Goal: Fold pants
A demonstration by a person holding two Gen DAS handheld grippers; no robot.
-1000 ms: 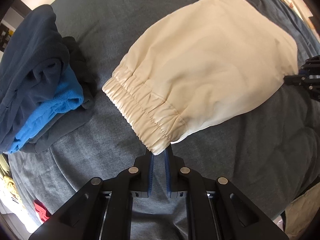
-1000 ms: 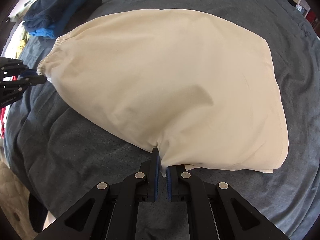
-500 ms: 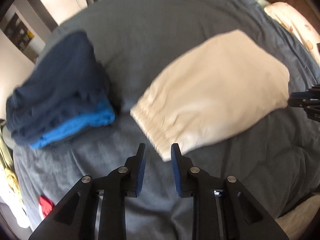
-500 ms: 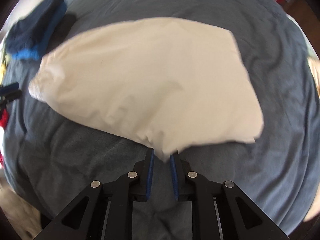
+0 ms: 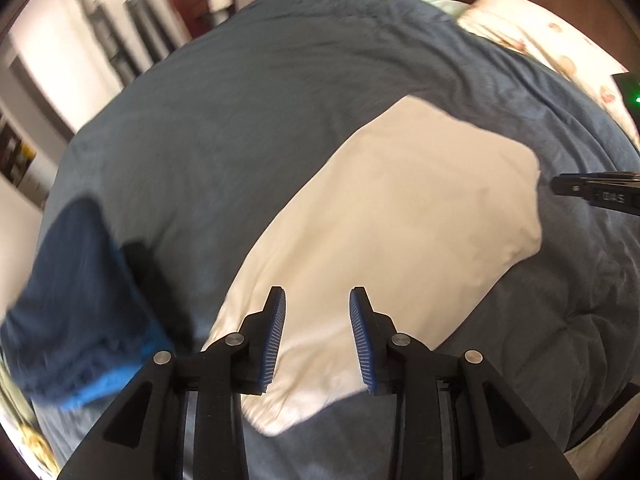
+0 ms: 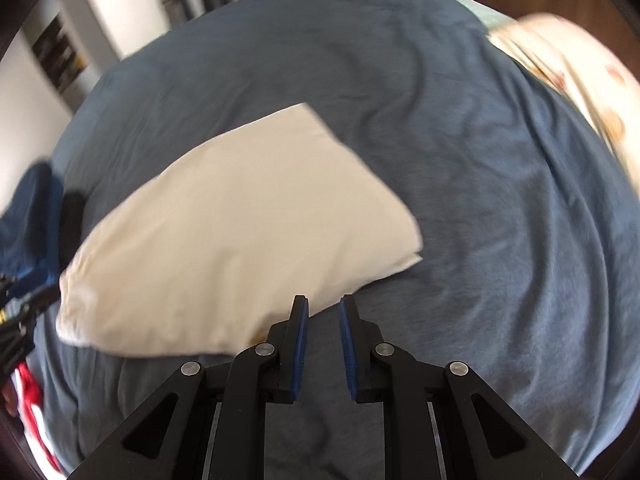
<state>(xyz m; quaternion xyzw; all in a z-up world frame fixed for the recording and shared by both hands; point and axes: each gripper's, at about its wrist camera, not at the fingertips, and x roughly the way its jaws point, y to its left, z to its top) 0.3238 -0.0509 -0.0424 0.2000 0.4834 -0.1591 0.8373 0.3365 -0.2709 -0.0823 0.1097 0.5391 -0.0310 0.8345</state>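
The cream pants lie folded into a compact shape on the grey-blue bedspread; they also show in the right wrist view. My left gripper is open and empty, raised above the pants' near end. My right gripper is open and empty, just off the pants' near edge, over the bedspread. The right gripper's tip shows at the right edge of the left wrist view.
A stack of folded dark navy and blue clothes lies left of the pants, also visible in the right wrist view. A patterned pillow sits at the far right. A red item lies at the bed's left edge.
Both grippers have let go of the pants, opened and pulled up and back. The pants now rest flat on the bed.
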